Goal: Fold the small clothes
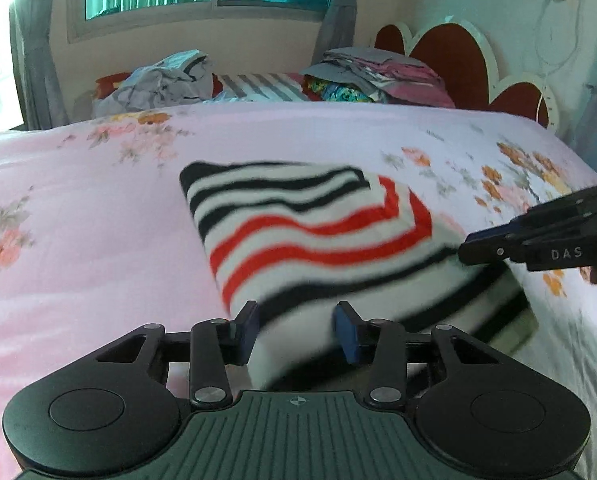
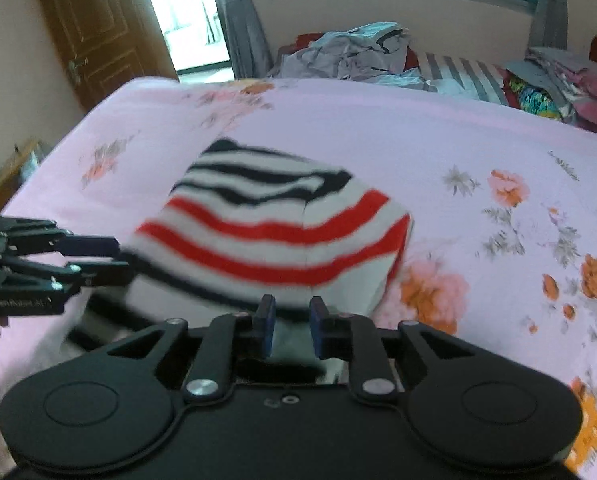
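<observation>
A small striped garment (image 1: 310,236), white with black and red stripes, lies partly folded on the pink floral bed sheet (image 1: 78,240). It is blurred. My left gripper (image 1: 296,330) has its jaws apart around the garment's near edge. My right gripper (image 2: 292,328) has its jaws a little apart at the garment's (image 2: 274,232) near edge, with cloth between them. Each gripper shows in the other's view: the right one (image 1: 470,250) at the garment's right edge, the left one (image 2: 114,258) at its left edge.
A heap of crumpled grey clothes (image 1: 166,80) and a stack of folded clothes (image 1: 374,76) lie at the far side of the bed. A red and white headboard (image 1: 458,52) is at the right. A wooden door (image 2: 94,32) stands beyond the bed's left edge.
</observation>
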Demonstrator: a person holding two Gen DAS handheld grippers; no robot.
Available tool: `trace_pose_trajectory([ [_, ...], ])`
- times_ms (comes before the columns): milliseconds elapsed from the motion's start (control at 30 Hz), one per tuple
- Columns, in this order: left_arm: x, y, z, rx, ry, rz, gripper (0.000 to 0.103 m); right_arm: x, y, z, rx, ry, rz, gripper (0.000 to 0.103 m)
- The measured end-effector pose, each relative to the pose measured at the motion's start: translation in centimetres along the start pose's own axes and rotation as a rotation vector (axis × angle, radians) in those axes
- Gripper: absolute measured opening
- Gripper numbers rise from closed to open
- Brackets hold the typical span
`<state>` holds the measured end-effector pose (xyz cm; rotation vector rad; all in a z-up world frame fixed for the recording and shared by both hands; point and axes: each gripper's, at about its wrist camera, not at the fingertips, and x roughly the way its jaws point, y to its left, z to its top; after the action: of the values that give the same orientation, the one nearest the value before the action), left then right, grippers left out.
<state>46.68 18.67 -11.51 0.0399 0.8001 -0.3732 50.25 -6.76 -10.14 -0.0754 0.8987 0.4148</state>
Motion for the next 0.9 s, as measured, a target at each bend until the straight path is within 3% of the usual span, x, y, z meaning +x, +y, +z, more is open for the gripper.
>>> trace_pose_trajectory([
  [200,0.4,0.1,-1.1,-0.032,0.008,-0.005,0.042,1.8,-0.4,-1.2,-0.030,0.054,-0.091,0.003],
  [433,0.6,0.1,-1.6,-0.040,0.003,-0.001,0.042,2.0,-0.6,-1.5,0.017,0.050,-0.107,0.000],
  [500,0.5,-0.1,-1.5,-0.039,0.006,0.008,0.042,1.3,-0.5,-1.4,0.040,0.038,-0.106,0.005],
  [567,0.2,-0.1,-1.4,-0.050,0.002,0.016,0.042,-0.1,0.0,-1.4,0.054,0.008,-0.106,0.029],
  [600,-0.1,-0.1,-1.4,-0.062,-0.011,0.020,0.042,-0.7,0.3,-1.4,0.052,-0.003,-0.102,0.036],
  [767,-2.3,-0.3,-2.5,-0.122,-0.047,0.057,0.042,-2.5,1.2,-2.1,0.050,-0.009,-0.061,0.022],
  [900,-3.1,-0.8,-4.0,-0.142,-0.020,0.049,0.042,-2.0,2.1,-3.5,0.016,0.042,-0.054,0.016],
])
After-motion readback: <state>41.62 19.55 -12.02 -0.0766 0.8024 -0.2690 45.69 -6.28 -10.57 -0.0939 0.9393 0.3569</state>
